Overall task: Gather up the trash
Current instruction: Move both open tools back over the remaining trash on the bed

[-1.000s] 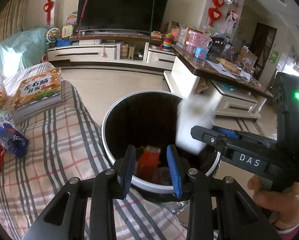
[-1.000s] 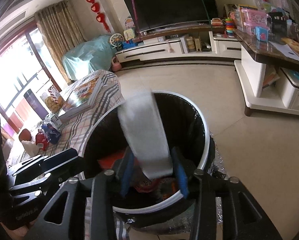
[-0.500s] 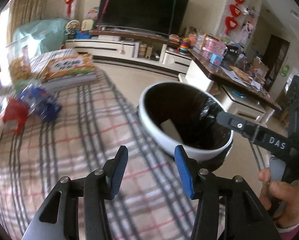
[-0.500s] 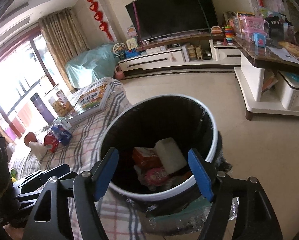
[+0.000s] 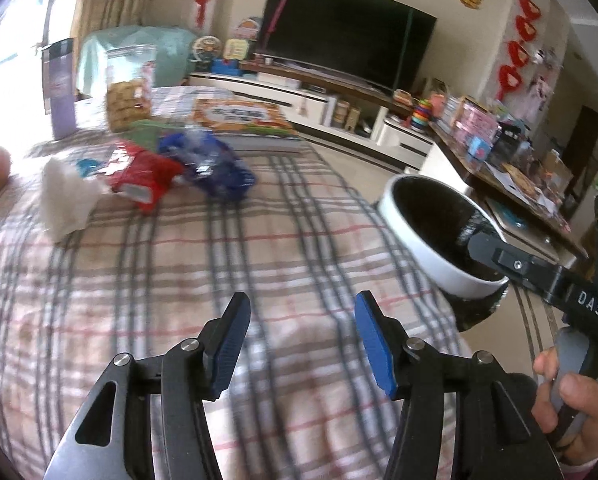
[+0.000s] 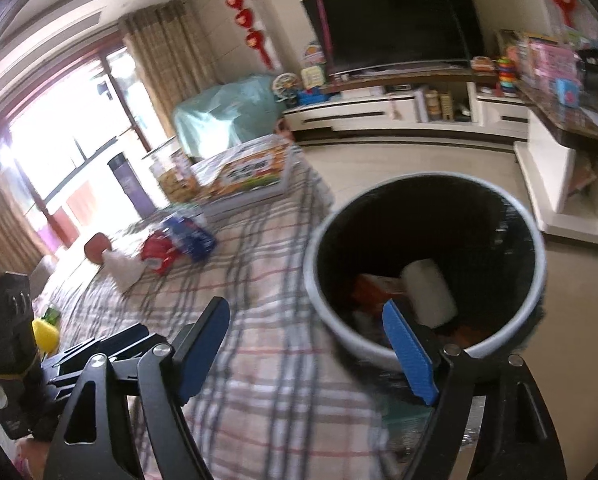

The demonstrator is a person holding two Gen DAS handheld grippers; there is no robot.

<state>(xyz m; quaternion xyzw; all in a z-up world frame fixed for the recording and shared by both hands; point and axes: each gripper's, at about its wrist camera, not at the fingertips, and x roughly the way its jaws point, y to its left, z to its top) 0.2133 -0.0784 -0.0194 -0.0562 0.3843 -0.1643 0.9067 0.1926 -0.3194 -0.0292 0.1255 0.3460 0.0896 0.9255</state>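
- Your left gripper (image 5: pixel 303 336) hangs nearest, above the checked cloth (image 5: pixel 219 264), its blue pads spread wide with nothing between them
- Your right gripper (image 6: pixel 305 354) is spread wide too, and empty; its right pad sits over the near rim of the bin (image 6: pixel 425 276), its left pad over the cloth
- In the left wrist view your right gripper (image 5: pixel 539 272) reaches in from the right, over the bin's (image 5: pixel 431 240) near edge
- The bin, white-rimmed with a black liner, stands just beside the right edge of the cloth; inside it lie a white roll (image 6: pixel 429 290) and an orange packet (image 6: pixel 373 290) touching it on the left, with more litter below that is too dark to name
- Farther off on the left of the cloth, well apart from the bin, a crumpled white tissue (image 5: pixel 65 200), a red wrapper (image 5: pixel 141 176) and a blue wrapper (image 5: pixel 211 164) lie in a row, each touching the next
- Beyond them lie a picture book (image 5: pixel 239 118) and a snack jar (image 5: pixel 129 88)
- Farthest, a television (image 5: pixel 345 48) sits above a low white cabinet (image 5: pixel 299 100)
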